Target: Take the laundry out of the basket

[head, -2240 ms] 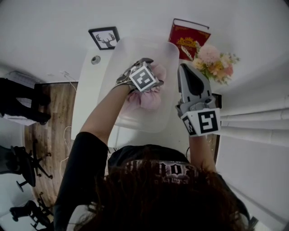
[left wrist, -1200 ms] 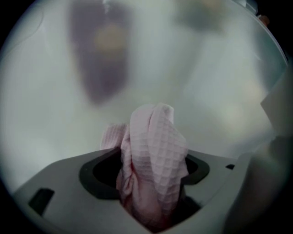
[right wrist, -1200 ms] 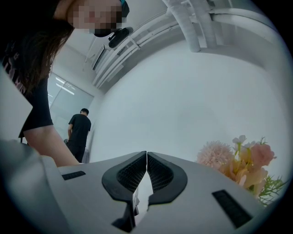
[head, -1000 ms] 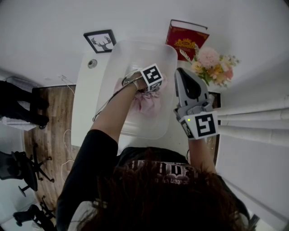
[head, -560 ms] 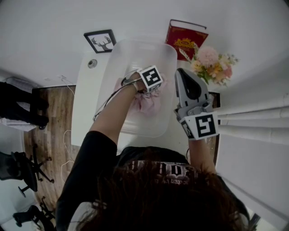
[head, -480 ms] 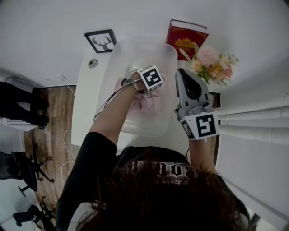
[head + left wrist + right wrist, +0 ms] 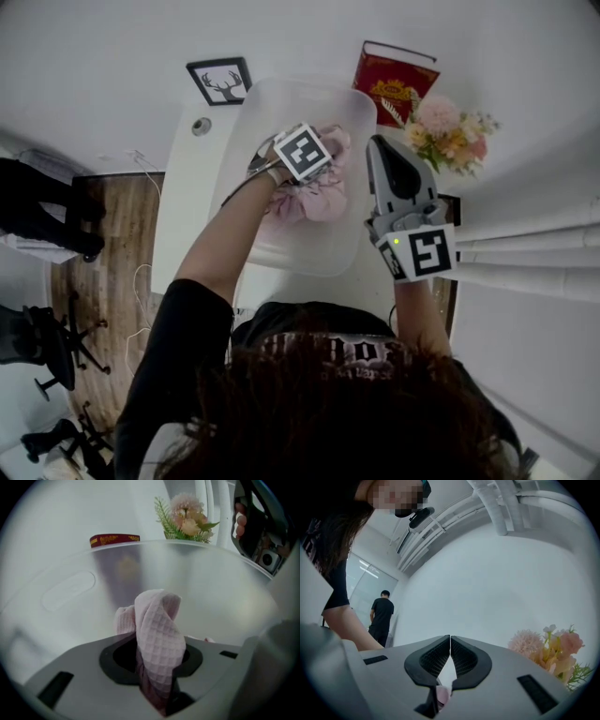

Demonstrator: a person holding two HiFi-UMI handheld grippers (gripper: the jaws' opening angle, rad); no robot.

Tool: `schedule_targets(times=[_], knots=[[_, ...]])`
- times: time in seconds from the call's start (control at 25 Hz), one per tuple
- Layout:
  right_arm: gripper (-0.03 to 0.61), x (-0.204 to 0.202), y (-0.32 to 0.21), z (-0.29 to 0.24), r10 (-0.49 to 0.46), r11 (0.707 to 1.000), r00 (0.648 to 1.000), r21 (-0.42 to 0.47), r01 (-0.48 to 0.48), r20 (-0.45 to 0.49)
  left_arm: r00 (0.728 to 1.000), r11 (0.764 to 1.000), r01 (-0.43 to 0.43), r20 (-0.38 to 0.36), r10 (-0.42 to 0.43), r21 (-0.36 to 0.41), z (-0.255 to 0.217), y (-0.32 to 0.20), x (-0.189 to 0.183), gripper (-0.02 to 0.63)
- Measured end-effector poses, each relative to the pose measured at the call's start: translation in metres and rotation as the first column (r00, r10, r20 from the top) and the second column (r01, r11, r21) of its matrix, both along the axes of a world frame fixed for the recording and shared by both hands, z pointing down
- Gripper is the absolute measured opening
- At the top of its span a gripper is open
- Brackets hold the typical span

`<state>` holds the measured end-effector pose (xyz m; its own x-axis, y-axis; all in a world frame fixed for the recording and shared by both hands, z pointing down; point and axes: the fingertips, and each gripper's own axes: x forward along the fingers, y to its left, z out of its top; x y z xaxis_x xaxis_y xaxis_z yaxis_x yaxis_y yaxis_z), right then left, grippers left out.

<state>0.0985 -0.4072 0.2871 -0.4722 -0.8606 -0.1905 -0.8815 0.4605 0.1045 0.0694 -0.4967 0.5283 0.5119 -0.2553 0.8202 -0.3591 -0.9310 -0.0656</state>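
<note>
A translucent plastic basket [image 7: 281,255] stands on a white table [image 7: 183,220], with pink waffle-weave laundry [image 7: 323,199] inside. My left gripper [image 7: 305,167] reaches down into the basket, its marker cube facing up. In the left gripper view a fold of the pink cloth [image 7: 158,623] stands pinched between the closing jaws of the left gripper [image 7: 157,657], in front of the basket wall [image 7: 75,588]. My right gripper [image 7: 382,146] hovers outside the basket's right rim. Seen in its own view, the right gripper [image 7: 450,641] is shut, tips touching.
A red book [image 7: 394,77] and a pink flower bunch [image 7: 448,127] stand behind the basket on the right. A framed deer picture [image 7: 217,79] leans at the back left. A person in black [image 7: 382,616] stands far off. Office chairs [image 7: 52,342] sit on the wooden floor at the left.
My left gripper has turned and risen a little inside the basket, and the pink cloth has bunched up with it toward the far right. The right gripper stays where it was.
</note>
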Motion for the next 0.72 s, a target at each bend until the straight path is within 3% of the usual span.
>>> schedule_targets(times=[0.4,0.72], knots=[[0.028,0.003,-0.005,-0.012,0.004,1.000,1.000,0.022,-0.004,0.010,0.986,0.992,0.061,-0.161,-0.044,0.106,-0.056,0.000,-0.005,0.124],[0.029,-0.003,-0.011,-0.027,-0.002,0.999,1.000,0.048,0.001,0.024,0.948,0.962,0.171,-0.302,-0.102,0.212,-0.115,-0.005,-0.019,0.123]])
